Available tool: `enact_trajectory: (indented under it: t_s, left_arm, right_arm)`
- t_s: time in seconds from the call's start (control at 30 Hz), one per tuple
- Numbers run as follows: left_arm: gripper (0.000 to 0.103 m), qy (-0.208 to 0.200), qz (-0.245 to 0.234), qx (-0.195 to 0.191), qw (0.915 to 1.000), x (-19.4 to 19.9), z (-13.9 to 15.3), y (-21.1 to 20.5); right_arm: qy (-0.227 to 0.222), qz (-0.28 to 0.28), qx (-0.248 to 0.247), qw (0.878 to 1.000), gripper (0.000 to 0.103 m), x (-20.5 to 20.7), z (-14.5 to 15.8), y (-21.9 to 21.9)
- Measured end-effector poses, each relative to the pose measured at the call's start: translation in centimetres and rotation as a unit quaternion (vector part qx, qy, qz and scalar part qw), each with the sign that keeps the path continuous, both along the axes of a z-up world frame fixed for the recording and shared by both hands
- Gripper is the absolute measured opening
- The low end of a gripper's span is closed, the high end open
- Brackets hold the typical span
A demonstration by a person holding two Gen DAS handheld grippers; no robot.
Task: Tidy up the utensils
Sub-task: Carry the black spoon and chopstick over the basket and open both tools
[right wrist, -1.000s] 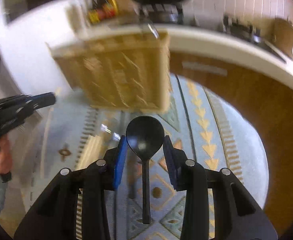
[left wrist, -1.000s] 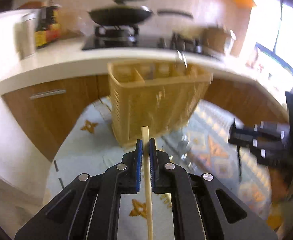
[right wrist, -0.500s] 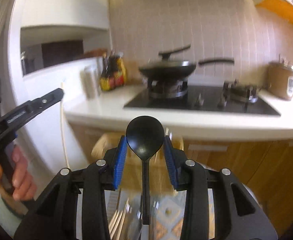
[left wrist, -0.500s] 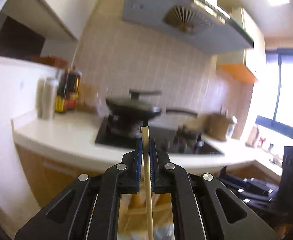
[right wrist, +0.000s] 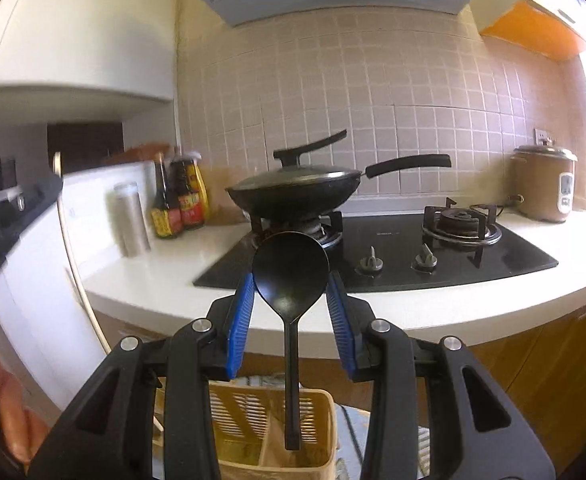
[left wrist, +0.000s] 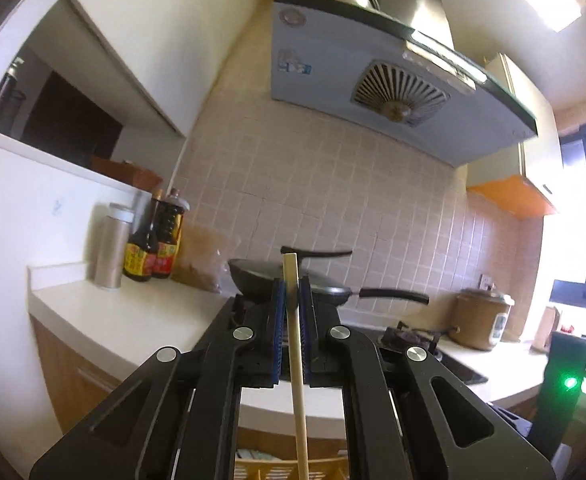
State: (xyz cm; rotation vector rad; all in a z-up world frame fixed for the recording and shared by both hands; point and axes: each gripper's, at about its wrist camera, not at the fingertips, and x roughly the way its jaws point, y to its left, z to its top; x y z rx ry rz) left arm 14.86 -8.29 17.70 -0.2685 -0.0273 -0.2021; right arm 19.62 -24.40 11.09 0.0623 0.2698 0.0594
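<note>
My left gripper [left wrist: 291, 280] is shut on a pale wooden chopstick [left wrist: 297, 360], held upright with its tip above the pads. My right gripper [right wrist: 290, 292] is shut on a black plastic spoon [right wrist: 290, 276], bowl up, handle hanging down over a yellow slotted utensil basket [right wrist: 313, 436] just below it. The basket's rim also shows at the bottom of the left wrist view [left wrist: 253, 470]. The left gripper [right wrist: 9, 216] with its chopstick [right wrist: 75, 264] shows blurred at the left of the right wrist view.
A white kitchen counter [right wrist: 413, 300] carries a black gas hob [right wrist: 393, 256] with a lidded wok [right wrist: 297, 188], sauce bottles [right wrist: 179, 200], a metal canister [right wrist: 133, 220] and a brown rice cooker [right wrist: 543, 184]. A range hood [left wrist: 393, 92] hangs above. Wooden cabinets sit below.
Both grippers have tilted up from facing the basket and rug to facing the counter and wall, each still holding its utensil. The spoon handle now hangs over the basket.
</note>
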Motion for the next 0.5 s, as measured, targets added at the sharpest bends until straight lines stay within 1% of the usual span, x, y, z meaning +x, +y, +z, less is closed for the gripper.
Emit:
enact_trajectory:
  t_s: [0.1, 0.2, 0.27, 0.33, 0.37, 0.4, 0.43, 0.5]
  left_arm:
    - [0.005, 0.003, 0.01, 0.012, 0.9999, 0.5, -1.3, -0.7]
    - [0.006, 0.01, 0.002, 0.016, 0.9998, 1.0, -2.2, -0.8]
    - [0.01, 0.023, -0.013, 0.026, 0.9993, 1.4, -2.6, -0.9]
    - [0.013, 0.033, -0.018, 0.033, 0.9988, 1.6, -3.0, -0.8]
    - [0.017, 0.039, -0.022, 0.036, 0.9983, 1.6, -3.1, -0.6]
    - [0.02, 0.047, -0.026, 0.037, 0.9979, 1.6, -3.1, -0.3]
    - [0.023, 0.051, -0.026, 0.036, 0.9977, 1.5, -3.1, 0.0]
    - [0.023, 0.062, -0.031, 0.031, 0.9972, 1.1, -2.8, 1.2]
  right_arm:
    - [0.003, 0.0, 0.001, 1.0, 0.034, 0.2, -1.0, -0.2]
    - [0.001, -0.009, 0.014, 1.0, 0.035, -0.2, -1.5, -0.9]
    - [0.012, 0.0, 0.025, 1.0, 0.035, -0.3, -1.7, -1.4]
    - [0.022, 0.007, 0.034, 0.999, 0.035, -0.7, -1.8, -1.8]
    - [0.028, 0.013, 0.038, 0.999, 0.037, -0.8, -1.9, -2.0]
    - [0.034, 0.015, 0.041, 0.998, 0.045, -1.1, -1.8, -2.1]
    - [0.036, 0.012, 0.042, 0.998, 0.046, -1.7, -1.8, -2.3]
    - [0.042, 0.017, 0.044, 0.998, 0.046, -2.5, -1.6, -2.6]
